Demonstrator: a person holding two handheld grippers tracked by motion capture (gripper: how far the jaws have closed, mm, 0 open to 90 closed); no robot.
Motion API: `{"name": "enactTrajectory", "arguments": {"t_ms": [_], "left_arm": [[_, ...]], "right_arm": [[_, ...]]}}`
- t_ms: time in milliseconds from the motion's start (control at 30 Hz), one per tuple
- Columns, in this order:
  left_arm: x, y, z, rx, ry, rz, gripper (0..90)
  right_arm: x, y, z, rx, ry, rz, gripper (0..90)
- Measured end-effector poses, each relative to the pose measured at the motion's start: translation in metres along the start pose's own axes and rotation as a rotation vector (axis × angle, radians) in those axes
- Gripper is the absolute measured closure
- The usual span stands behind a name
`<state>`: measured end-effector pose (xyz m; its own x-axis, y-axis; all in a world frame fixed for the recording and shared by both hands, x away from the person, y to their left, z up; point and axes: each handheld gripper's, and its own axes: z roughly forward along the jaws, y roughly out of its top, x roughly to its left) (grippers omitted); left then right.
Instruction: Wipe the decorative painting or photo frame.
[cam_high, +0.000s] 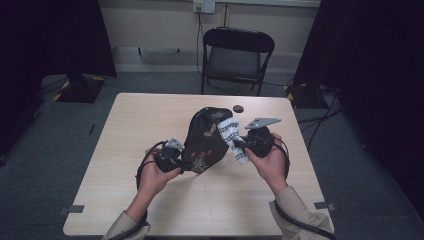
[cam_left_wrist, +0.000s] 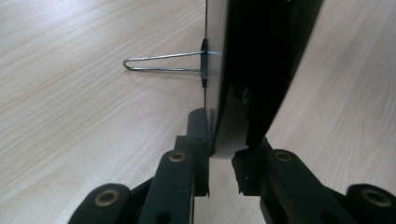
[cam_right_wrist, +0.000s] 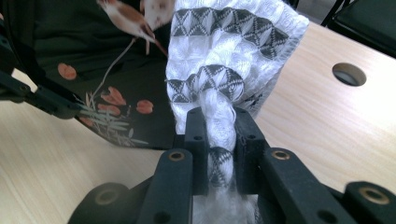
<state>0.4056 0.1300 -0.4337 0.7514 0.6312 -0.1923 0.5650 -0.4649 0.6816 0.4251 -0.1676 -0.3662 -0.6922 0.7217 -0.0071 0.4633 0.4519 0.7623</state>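
A black lacquered tray (cam_high: 205, 140) painted with red flowers and a bird stands tilted on its edge at the middle of the table. My left gripper (cam_high: 182, 162) is shut on its lower rim. In the left gripper view the jaws clamp the tray's edge (cam_left_wrist: 252, 60), and a wire hanger loop (cam_left_wrist: 159, 63) sticks out from the tray's back. My right gripper (cam_high: 240, 144) is shut on a white cloth with black patterned bands (cam_high: 232, 134). The bunched cloth (cam_right_wrist: 224, 51) lies against the tray's painted face (cam_right_wrist: 70, 51), between the jaws of the right gripper (cam_right_wrist: 219, 135).
The light wooden table (cam_high: 150, 200) has a round cable hole (cam_high: 238, 108) just behind the tray, also seen in the right gripper view (cam_right_wrist: 349, 73). A black folding chair (cam_high: 237, 55) stands beyond the far edge. Dark curtains hang at both sides.
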Motion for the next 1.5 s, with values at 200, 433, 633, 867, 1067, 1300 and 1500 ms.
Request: {"name": "enactTrajectory", "arguments": {"t_ms": [200,433,633,867,1067,1300,1500], "left_arm": [[0.000,0.000,0.000,0.007,-0.003,0.011,78.7],[0.000,0.001,0.000,0.008,-0.003,0.013,78.7],[0.000,0.001,0.000,0.007,-0.004,0.013,78.7],[0.000,0.000,0.000,0.006,-0.005,0.016,78.8],[0.000,0.001,0.000,0.008,-0.003,0.014,78.7],[0.000,0.000,0.000,0.008,0.000,0.008,78.7],[0.001,0.000,-0.001,0.009,-0.001,0.005,78.7]], "right_arm": [[0.002,-0.014,0.011,0.019,0.011,0.014,79.3],[0.005,-0.028,0.026,0.056,0.026,0.017,79.3],[0.007,-0.044,0.038,0.085,0.039,0.034,79.2],[0.006,-0.060,0.055,0.122,0.055,0.057,79.1],[0.004,-0.071,0.063,0.162,0.055,0.063,78.9],[0.002,-0.083,0.065,0.187,0.058,0.079,78.5],[0.002,-0.082,0.057,0.179,0.056,0.074,78.5]]}}
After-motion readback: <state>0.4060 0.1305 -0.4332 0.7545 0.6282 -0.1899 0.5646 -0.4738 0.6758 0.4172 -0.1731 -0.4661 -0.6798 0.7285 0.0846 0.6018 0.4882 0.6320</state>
